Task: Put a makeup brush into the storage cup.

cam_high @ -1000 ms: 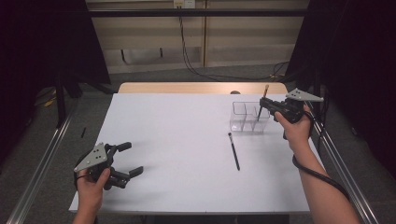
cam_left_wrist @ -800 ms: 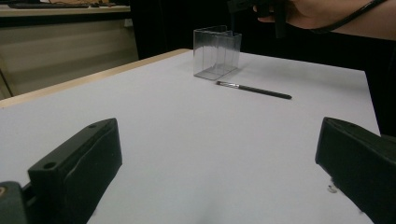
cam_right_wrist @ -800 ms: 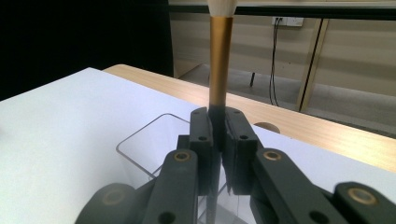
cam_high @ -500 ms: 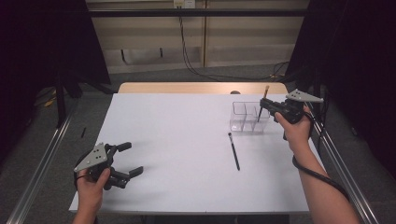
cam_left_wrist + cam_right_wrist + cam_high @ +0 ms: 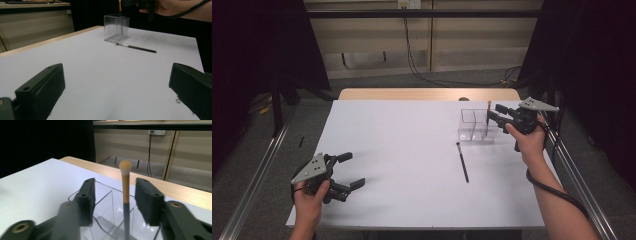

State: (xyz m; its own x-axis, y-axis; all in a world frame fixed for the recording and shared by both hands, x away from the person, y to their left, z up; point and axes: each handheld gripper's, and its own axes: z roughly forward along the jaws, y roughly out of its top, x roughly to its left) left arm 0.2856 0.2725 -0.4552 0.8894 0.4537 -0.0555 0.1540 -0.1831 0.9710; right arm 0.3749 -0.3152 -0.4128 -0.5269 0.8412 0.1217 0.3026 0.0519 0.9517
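Nothing has shifted since earlier: right gripper (image 5: pixel 114 195) part-open around upright orange-ferruled brush (image 5: pixel 125 185) in clear plastic divided box (image 5: pixel 476 126), left gripper (image 5: pixel 346 171) wide, empty.

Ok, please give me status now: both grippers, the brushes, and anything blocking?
Left gripper open, idle near table corner. Right gripper open around upright brush in clear organizer. Second brush flat on table. Nothing blocking.
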